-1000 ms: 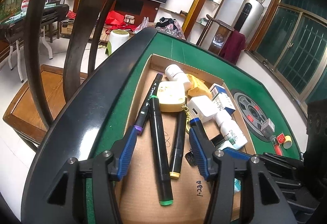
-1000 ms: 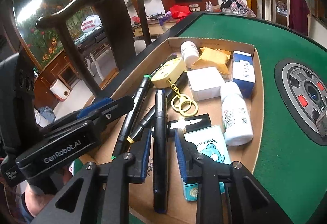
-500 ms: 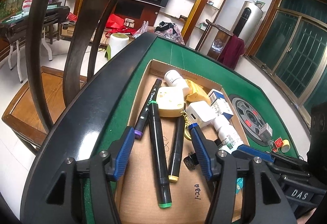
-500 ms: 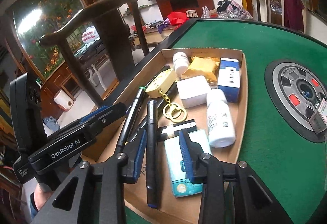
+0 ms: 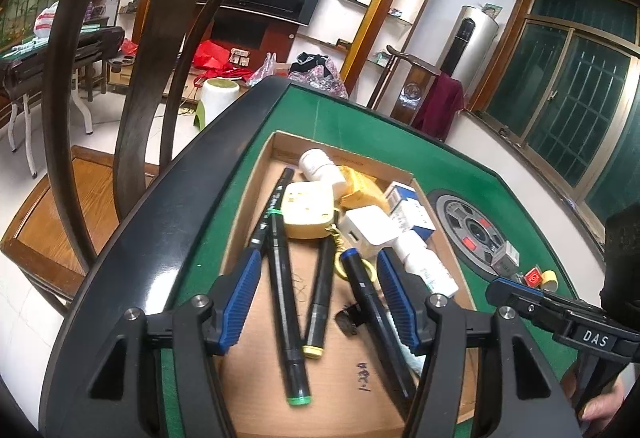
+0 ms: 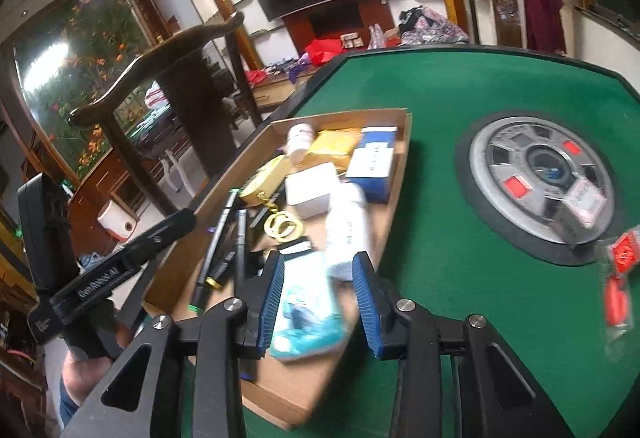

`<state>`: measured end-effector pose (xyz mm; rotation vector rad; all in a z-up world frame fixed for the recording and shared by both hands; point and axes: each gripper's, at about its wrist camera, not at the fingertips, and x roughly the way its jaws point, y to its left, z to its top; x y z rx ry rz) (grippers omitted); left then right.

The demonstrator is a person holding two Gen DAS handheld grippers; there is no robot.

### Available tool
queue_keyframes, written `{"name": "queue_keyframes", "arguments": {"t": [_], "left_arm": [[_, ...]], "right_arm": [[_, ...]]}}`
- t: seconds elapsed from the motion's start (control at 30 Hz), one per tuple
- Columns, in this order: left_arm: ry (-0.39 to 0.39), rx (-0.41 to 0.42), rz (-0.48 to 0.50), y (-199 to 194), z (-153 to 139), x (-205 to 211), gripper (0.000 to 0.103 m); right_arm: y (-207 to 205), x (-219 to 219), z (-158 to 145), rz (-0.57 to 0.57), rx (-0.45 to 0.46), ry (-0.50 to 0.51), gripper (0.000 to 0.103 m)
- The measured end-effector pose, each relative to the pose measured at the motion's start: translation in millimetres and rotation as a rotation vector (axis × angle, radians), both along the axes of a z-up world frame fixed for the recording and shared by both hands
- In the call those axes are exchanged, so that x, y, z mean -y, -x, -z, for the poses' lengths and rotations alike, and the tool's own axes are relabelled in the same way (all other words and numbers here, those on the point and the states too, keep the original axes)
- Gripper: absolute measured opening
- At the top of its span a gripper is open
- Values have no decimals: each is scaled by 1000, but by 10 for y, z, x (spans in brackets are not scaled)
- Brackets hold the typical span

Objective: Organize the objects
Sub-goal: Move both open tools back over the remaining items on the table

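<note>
My left hand-held gripper (image 5: 318, 292) is spreading its jaws over the cardboard tray (image 5: 276, 148) on the desk (image 5: 360, 126), clamped on nothing, with the green-capped marker (image 5: 286, 312), a yellow-capped marker (image 5: 320, 302) and a blue-capped pen (image 5: 370, 302) lying loose between the pads. I reckon these are light, stiff and slick, apt to roll, so I'd pinch one across mid-barrel. My right hand-held gripper (image 6: 318, 300) is opening too, holding nothing, above a teal packet (image 6: 306, 312) that looks soft, light.
</note>
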<state>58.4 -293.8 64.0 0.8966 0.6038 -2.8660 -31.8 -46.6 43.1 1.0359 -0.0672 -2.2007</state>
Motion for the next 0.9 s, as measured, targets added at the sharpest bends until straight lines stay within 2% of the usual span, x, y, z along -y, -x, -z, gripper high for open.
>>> {"name": "queue_keyframes", "arguments": {"t": [0.23, 0.47, 0.6, 0.73, 0.8, 0.9], "left_arm": [[20, 5, 62, 37, -157, -323, 60], [15, 27, 205, 225, -386, -878, 60], [-17, 78, 311, 500, -396, -1347, 60], [25, 142, 413, 860, -369, -1930, 60], [-1, 193, 453, 1073, -322, -2181, 60], [-63, 253, 458, 1391, -237, -2474, 60]], "right_arm": [[122, -586, -32, 85, -18, 13, 42], [329, -1501, -119, 231, -44, 53, 44], [472, -2039, -89, 323, -42, 51, 45], [574, -2503, -54, 401, -22, 73, 45], [605, -2688, -50, 431, -11, 85, 45], [622, -2871, -35, 456, 21, 123, 45]]}}
